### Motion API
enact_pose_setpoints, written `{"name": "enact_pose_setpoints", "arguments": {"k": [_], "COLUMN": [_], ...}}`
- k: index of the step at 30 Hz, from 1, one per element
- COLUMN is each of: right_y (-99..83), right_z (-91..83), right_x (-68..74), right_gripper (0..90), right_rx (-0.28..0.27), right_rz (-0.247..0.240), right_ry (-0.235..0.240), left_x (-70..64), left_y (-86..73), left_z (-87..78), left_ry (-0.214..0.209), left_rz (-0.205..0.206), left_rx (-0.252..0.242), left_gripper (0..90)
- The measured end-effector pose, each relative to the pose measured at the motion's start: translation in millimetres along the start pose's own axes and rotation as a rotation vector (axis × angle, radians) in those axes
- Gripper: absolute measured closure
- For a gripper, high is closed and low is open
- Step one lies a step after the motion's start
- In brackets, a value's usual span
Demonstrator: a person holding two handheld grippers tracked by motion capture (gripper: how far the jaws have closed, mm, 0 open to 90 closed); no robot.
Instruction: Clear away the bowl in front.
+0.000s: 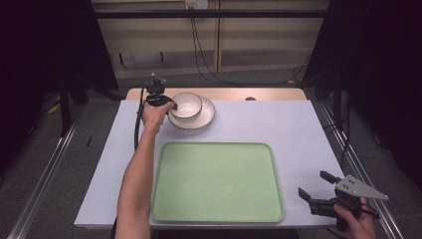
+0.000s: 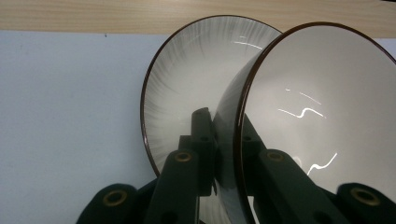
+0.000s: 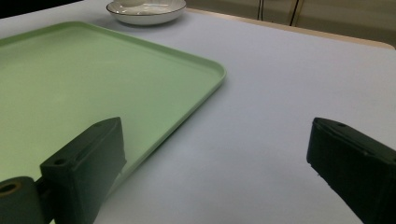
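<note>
My left gripper (image 2: pixel 226 140) pinches the bowl (image 1: pixel 186 106) rim to lift it off the plate (image 1: pixel 208 115) beyond the green tray (image 1: pixel 217 181); my right gripper (image 1: pixel 316 186) waits wide open.

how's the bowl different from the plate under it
The bowl is deep with steep walls; the plate is shallow and wider, reaching out past the bowl. The bowl sits in the plate, while the plate rests on the table. The left gripper has its jaws closed over the bowl's rim; the plate is not gripped. Both are white with a dark rim.
</note>
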State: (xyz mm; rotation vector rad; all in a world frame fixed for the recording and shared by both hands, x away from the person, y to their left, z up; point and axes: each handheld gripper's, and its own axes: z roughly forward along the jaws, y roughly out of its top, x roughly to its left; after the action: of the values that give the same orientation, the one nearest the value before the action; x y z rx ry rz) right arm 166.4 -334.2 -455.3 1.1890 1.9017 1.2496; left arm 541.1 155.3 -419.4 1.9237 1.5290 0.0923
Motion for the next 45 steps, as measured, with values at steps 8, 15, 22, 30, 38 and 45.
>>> {"name": "enact_pose_setpoints", "arguments": {"k": [8, 15, 22, 30, 38, 45], "right_y": [0.0, 0.0, -0.2, -0.5, -1.1, -1.5], "right_z": [0.6, 0.7, 0.4, -0.2, 0.0, 0.0], "right_x": [0.4, 0.4, 1.2, 2.0, 2.6, 3.0], "right_gripper": [2.3, 2.3, 2.1, 2.1, 2.1, 2.1], "right_rx": [-0.003, -0.007, -0.023, -0.057, -0.073, -0.086], "right_rz": [-0.004, -0.011, -0.011, -0.012, -0.010, -0.014], "right_ry": [-0.006, -0.009, -0.014, -0.018, -0.021, -0.022], "left_x": [-2.1, -12.5, -22.2, -37.8, -55.6, -71.5], "left_y": [0.3, 0.5, -1.4, -4.6, -9.5, -15.6], "left_z": [-9.6, -20.0, -27.9, -32.9, -37.1, -37.4], "left_ry": [-0.028, -0.053, -0.061, -0.097, -0.133, -0.158], "left_rz": [0.049, 0.078, 0.100, 0.150, 0.203, 0.233], "left_rx": [0.002, -0.005, 0.008, 0.028, 0.059, 0.079], "left_gripper": [82.7, 82.7, 82.7, 82.7, 82.7, 82.7]}}
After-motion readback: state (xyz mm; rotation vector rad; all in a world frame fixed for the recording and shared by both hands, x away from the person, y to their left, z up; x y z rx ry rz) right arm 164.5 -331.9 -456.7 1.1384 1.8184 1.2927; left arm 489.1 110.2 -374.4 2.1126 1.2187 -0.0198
